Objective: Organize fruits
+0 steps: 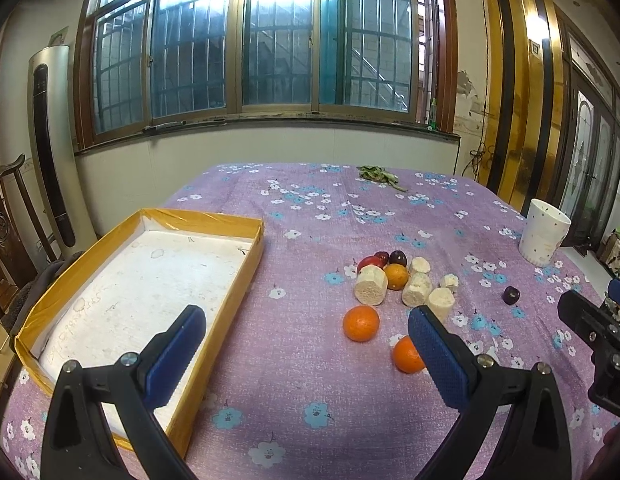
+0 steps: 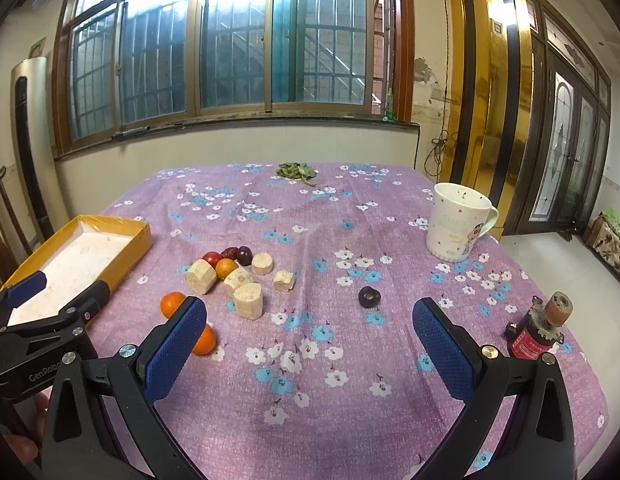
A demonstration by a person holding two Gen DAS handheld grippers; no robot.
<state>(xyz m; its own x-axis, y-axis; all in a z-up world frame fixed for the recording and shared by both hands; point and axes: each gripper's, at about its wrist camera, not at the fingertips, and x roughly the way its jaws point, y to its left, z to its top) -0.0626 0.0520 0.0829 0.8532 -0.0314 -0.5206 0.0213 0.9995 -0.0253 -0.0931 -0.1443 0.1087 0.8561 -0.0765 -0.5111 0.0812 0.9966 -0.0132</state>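
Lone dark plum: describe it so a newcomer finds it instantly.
On the purple floral tablecloth, look between the fruit cluster and the white mug. The lone dark plum sits by itself on bare cloth, touching nothing, unlike the plum tucked in the cluster.

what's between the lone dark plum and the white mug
Nothing but bare flowered tablecloth. In the right wrist view, the lone dark plum sits apart from the fruit pile, and the stretch up to the white mug holds no object.
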